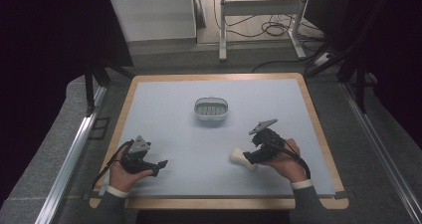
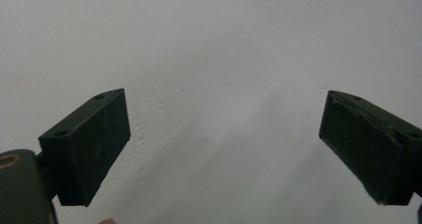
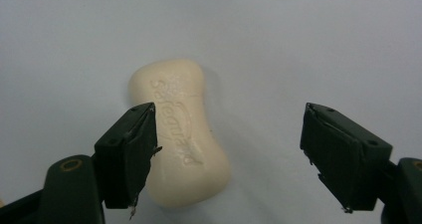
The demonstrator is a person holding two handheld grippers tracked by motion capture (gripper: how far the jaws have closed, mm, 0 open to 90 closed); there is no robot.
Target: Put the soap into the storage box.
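- The left gripper [image 1: 158, 167] rests low over the pale blue mat [image 1: 169, 129] in the person's left hand [image 1: 124, 174]; its jaws stand wide apart, with bare mat between and beyond them.
- The right gripper [image 1: 247, 157], in the right hand [image 1: 286, 162], also has its jaws spread wide and grips nothing.
- A cream bar of soap [image 3: 181, 134] lies flat on the mat just ahead of the right gripper's jaws. In the right gripper view its near end sits partly behind that view's left jaw, while the other jaw stands well apart from it. Embossed lettering runs along its top.
- Farther out, well beyond both pairs of jaws, a white soap dish [image 1: 211, 109] with a slotted grey insert sits near the mat's middle.
- The mat covers a wooden table [image 1: 318, 129].
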